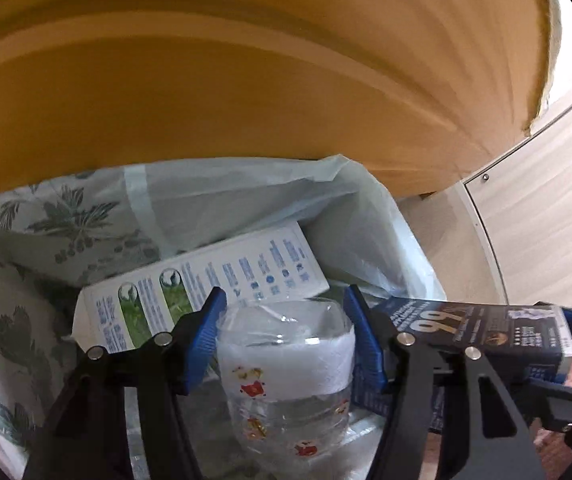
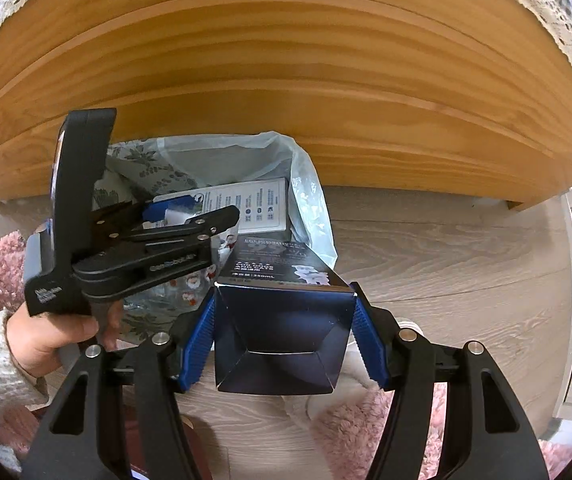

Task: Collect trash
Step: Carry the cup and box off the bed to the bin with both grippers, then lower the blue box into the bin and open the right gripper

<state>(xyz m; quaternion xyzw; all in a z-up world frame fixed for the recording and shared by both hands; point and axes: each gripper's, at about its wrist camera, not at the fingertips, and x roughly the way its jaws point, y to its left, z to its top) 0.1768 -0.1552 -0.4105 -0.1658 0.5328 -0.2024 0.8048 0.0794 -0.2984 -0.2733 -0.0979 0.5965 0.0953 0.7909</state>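
- The left gripper (image 1: 284, 344) reaches into the white-lined trash bin (image 1: 366, 216) at lower centre; the clear crinkled plastic bottle (image 1: 290, 364) sits between its parted fingers, grip uncertain.
- The right gripper (image 2: 284, 344) clamps the dark blue carton (image 2: 282, 340), long axis pointing up-frame at the bin, just short of it.

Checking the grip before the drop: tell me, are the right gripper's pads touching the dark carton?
Touching. The right wrist view shows both blue pads of the right gripper pressed flat against the dark carton's sides, no gap.
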